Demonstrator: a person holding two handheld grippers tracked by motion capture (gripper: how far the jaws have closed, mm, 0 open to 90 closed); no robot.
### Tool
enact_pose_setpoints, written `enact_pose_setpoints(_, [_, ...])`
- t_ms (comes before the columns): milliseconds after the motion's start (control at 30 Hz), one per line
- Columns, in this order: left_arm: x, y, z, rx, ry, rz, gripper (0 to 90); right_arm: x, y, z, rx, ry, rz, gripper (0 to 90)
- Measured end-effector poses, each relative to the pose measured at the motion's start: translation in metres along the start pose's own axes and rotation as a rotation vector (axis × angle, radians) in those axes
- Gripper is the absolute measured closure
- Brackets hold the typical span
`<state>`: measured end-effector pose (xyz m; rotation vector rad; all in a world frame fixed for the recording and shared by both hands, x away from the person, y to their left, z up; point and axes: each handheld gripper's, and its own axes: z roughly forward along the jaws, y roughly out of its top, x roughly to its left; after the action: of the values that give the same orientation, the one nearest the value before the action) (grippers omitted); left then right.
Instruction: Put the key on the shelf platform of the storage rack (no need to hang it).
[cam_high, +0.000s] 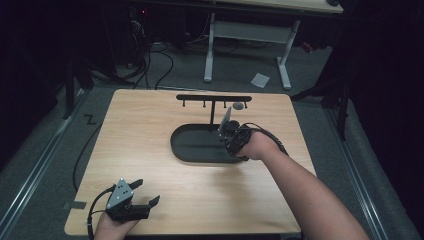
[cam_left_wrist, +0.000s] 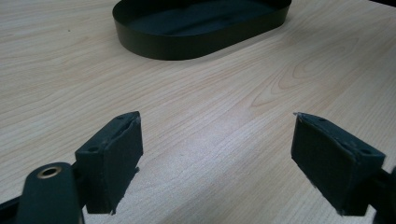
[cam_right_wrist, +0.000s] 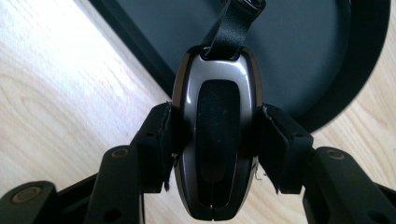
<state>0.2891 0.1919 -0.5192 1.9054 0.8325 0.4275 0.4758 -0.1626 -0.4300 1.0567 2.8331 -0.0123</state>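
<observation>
Left gripper (cam_high: 145, 196): near bench (cam_high: 150, 130) corner, fingers (cam_left_wrist: 112, 163) spread wide, holding nothing.

Oval black tray (cam_high: 187, 150): mid-bench; what shows of its floor looks bare, though part is hidden behind the right hand.

Right gripper (cam_right_wrist: 212, 140): above the tray's right edge, fingers clamped on the flanks of a glossy key fob (cam_right_wrist: 215, 140) with black strap (cam_right_wrist: 231, 28).

Hook rack (cam_high: 214, 98): behind the tray.

Risk: the fob's smooth, curved sides could slip from the pads; the dangling strap may snag the rack's hooks.
</observation>
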Motion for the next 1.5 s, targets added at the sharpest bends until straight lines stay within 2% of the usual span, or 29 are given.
enact_pose_setpoints(133, [0.0,0.0,0.0,0.0,-0.001,0.001,17.3,0.001,0.014,0.003,-0.008,-0.007,-0.018,49.1])
enact_pose_setpoints(367, [0.001,0.0,-0.001,0.006,-0.004,-0.001,17.3,-0.001,0.027,0.006,-0.025,-0.018,-0.022,49.0])
enact_pose_setpoints(600, [0.001,0.0,-0.002,0.002,-0.003,-0.005,17.3,-0.003,0.038,0.021,-0.016,-0.031,-0.023,49.0])
enact_pose_setpoints(900, [0.001,-0.001,-0.001,-0.001,0.0,-0.005,17.4,-0.001,0.044,0.038,-0.008,-0.023,-0.038,49.0])
enact_pose_setpoints(1000, [0.001,-0.001,-0.001,-0.001,0.0,-0.005,17.4,-0.002,0.044,0.043,-0.004,-0.023,-0.03,48.9])
enact_pose_setpoints(1167, [0.001,-0.001,-0.001,0.007,-0.003,-0.003,17.4,-0.004,0.045,0.048,0.001,-0.015,-0.011,48.8])
enact_pose_setpoints(1500, [0.001,-0.001,-0.002,0.006,0.001,-0.004,17.4,-0.002,0.048,0.055,0.001,-0.01,-0.017,48.4])
